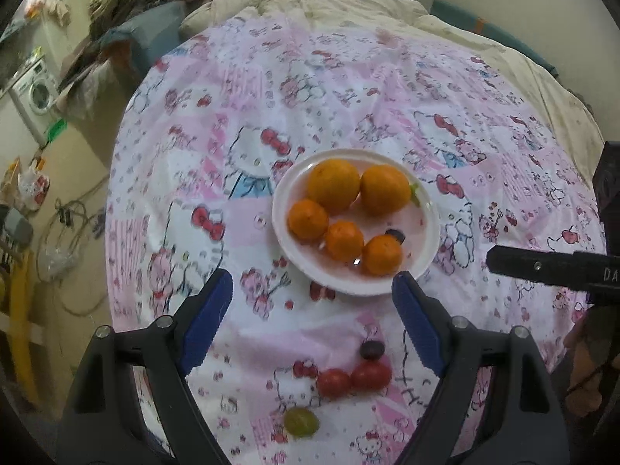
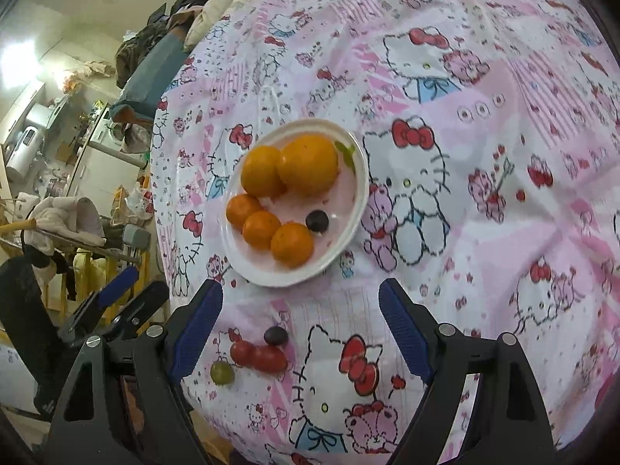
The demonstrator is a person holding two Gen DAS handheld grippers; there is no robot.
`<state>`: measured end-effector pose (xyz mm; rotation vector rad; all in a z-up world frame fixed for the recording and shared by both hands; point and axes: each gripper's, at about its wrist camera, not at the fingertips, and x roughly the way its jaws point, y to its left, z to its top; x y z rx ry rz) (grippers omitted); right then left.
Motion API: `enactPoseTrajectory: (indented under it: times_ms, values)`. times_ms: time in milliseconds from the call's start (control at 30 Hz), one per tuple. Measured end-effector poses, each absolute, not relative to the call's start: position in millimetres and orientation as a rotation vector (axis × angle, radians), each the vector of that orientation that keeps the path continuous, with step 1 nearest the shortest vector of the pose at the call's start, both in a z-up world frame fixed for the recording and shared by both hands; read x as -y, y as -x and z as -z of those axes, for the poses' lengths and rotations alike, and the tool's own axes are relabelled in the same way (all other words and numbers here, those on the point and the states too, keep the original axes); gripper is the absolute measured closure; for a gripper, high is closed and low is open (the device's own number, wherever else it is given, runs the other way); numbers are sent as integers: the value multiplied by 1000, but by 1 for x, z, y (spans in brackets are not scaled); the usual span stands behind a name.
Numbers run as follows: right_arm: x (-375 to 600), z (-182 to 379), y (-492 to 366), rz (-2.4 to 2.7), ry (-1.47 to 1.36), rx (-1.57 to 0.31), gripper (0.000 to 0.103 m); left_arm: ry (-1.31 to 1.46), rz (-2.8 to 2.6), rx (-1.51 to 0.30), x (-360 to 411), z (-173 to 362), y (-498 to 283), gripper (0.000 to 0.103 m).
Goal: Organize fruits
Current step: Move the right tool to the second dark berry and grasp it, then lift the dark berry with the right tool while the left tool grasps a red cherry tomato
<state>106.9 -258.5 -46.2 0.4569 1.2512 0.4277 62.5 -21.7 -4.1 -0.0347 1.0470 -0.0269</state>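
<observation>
Our left gripper (image 1: pixel 312 298) and right gripper (image 2: pixel 300 304) hang released and empty. On the white plate (image 1: pixel 424 250) we count five oranges (image 1: pixel 333 190) and one dark grape (image 1: pixel 395 235). Nearer us, two tomatoes (image 1: pixel 352 379), another dark grape (image 1: pixel 372 349) and a green grape (image 1: pixel 301 421) remain on the bedsheet (image 1: pixel 348 89).

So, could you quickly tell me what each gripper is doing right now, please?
Left gripper: open, holding nothing.
Right gripper: open, holding nothing.

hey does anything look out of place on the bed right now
Yes. Four small fruits lie loose on the sheet, off the plate: a dark grape, two red tomatoes and a green grape. The oranges sit on it.
</observation>
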Motion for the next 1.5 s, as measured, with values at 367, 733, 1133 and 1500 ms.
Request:
enactPoseTrajectory:
  times_ms: [367, 733, 1133, 1500]
  values:
    - [232, 71, -104, -484, -474, -1348, 18, 190, -40, -1157, -9, 34, -55, 21]
    - [166, 135, -93, -522, -389, -1561, 59, 292, -72, -1187, -33, 39, -52, 21]
    - [174, 126, -94, -508, -353, -1490, 77, 234, -7, -1304, -18, 64, -50, 21]
    - [225, 86, -103, -458, -475, -1343, 77, 236, 98, -1457, 10, 99, -46, 49]
